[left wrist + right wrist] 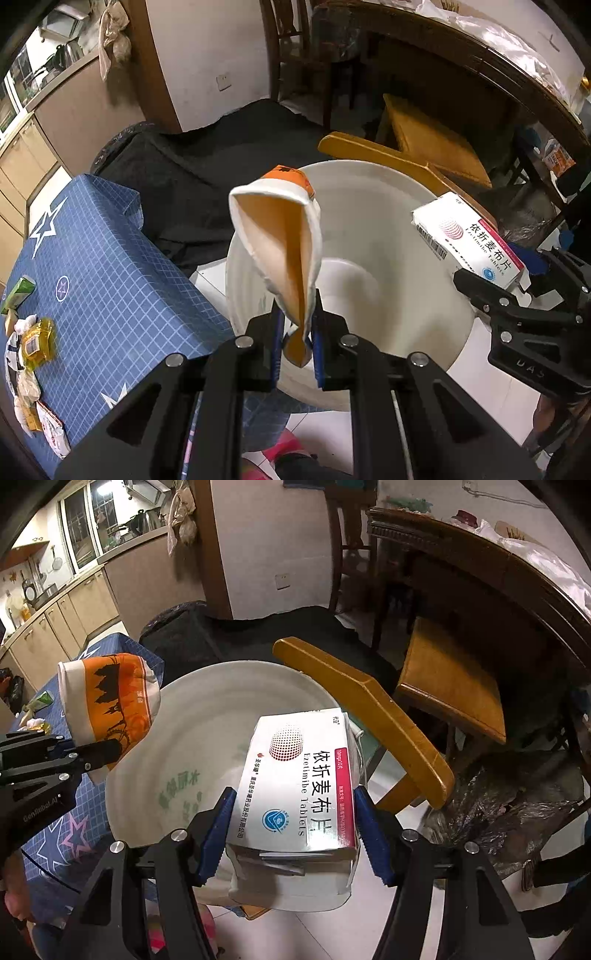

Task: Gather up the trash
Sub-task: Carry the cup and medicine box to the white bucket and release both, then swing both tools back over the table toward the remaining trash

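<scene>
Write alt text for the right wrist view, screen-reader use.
The right tool grips a white tablet box over a white bucket. At left, the left tool holds a crushed orange paper cup above the bucket's rim, with a wooden chair behind.

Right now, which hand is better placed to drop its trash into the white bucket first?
Left, probably. The left gripper holds the crushed paper cup right over the white bucket opening. The right gripper holds its medicine box nearer the rim by the wooden chair.
</scene>
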